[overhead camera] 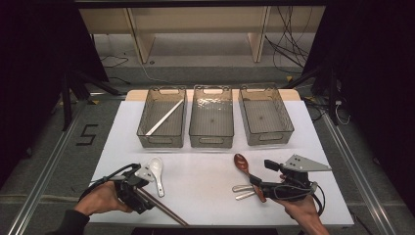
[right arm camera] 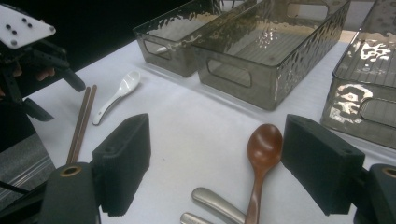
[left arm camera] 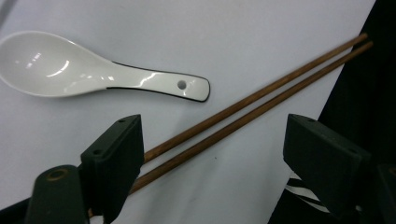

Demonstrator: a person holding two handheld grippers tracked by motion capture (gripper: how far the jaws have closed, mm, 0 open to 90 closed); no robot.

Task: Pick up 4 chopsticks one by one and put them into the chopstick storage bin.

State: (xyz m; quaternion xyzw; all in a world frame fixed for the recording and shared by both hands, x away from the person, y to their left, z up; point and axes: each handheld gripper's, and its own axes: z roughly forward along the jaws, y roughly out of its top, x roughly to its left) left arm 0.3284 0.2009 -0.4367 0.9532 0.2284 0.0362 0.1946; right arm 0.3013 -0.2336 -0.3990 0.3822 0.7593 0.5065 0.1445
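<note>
Black hand-held gripper [overhead camera: 138, 187], grey triangular plate

Three grey bins [overhead camera: 211, 117], white stick [overhead camera: 164, 117].

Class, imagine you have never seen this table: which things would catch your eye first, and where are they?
Three clear bins stand in a row at the table's far side; the left one holds a pale stick. Near the left claw, open, lie a white spoon and brown chopsticks. A wooden spoon lies between the open right claw's jaws.
</note>
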